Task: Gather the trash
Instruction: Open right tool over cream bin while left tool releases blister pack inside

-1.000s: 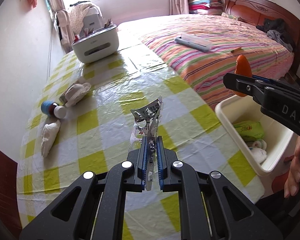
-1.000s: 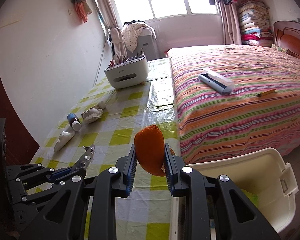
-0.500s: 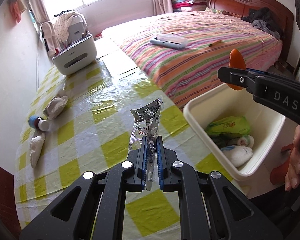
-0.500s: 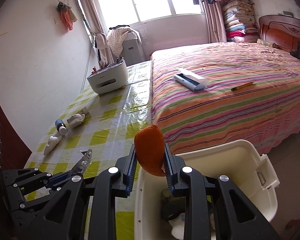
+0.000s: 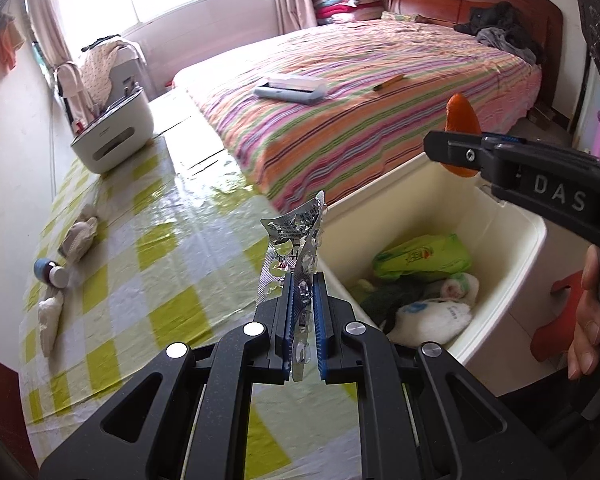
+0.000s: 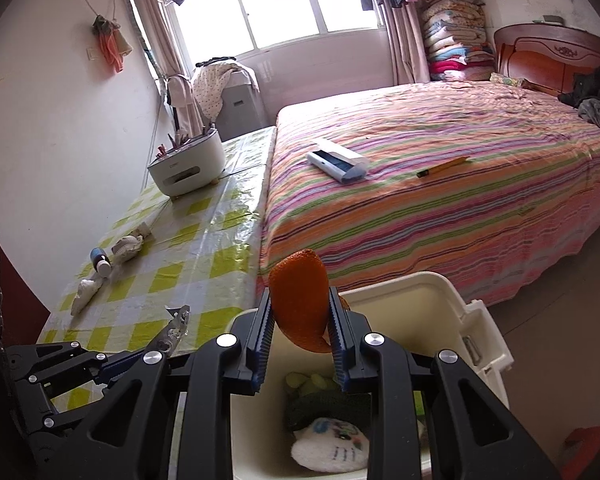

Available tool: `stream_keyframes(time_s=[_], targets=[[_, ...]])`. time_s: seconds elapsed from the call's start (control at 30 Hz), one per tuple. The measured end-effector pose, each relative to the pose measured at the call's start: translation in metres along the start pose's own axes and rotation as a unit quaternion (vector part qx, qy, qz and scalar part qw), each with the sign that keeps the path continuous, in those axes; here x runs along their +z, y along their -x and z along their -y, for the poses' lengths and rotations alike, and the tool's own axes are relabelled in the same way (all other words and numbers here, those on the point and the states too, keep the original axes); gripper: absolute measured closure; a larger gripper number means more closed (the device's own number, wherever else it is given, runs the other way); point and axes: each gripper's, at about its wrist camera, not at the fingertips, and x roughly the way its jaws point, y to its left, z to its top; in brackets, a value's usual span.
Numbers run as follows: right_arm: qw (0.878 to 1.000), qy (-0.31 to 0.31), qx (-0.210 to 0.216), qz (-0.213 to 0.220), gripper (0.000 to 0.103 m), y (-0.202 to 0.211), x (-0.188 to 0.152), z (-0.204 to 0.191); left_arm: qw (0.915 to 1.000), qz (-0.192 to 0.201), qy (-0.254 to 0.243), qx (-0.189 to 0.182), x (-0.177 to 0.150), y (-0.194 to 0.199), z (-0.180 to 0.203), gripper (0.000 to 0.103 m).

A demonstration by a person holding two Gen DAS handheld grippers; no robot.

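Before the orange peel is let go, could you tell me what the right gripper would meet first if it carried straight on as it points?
Probably the white bin: the right gripper, shut on the orange peel, points down over it.

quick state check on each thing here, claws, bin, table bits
left claw: shut on crumpled silver blister pack
right claw: shut on curved orange peel, over bin
cream plastic bin: open, partly filled with trash
small blue-and-white bottle: lying on its side on the checked tablecloth
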Motion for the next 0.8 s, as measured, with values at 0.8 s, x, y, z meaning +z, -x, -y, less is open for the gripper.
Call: stream_keyframes(time_s=[0.8], targets=[[0.999, -0.015, -0.047, 0.009, 0.063, 0.01, -0.002, 0.033, 0.9995, 0.008, -0.016, -0.026, 0.012, -0.007, 0.029, 0.094]])
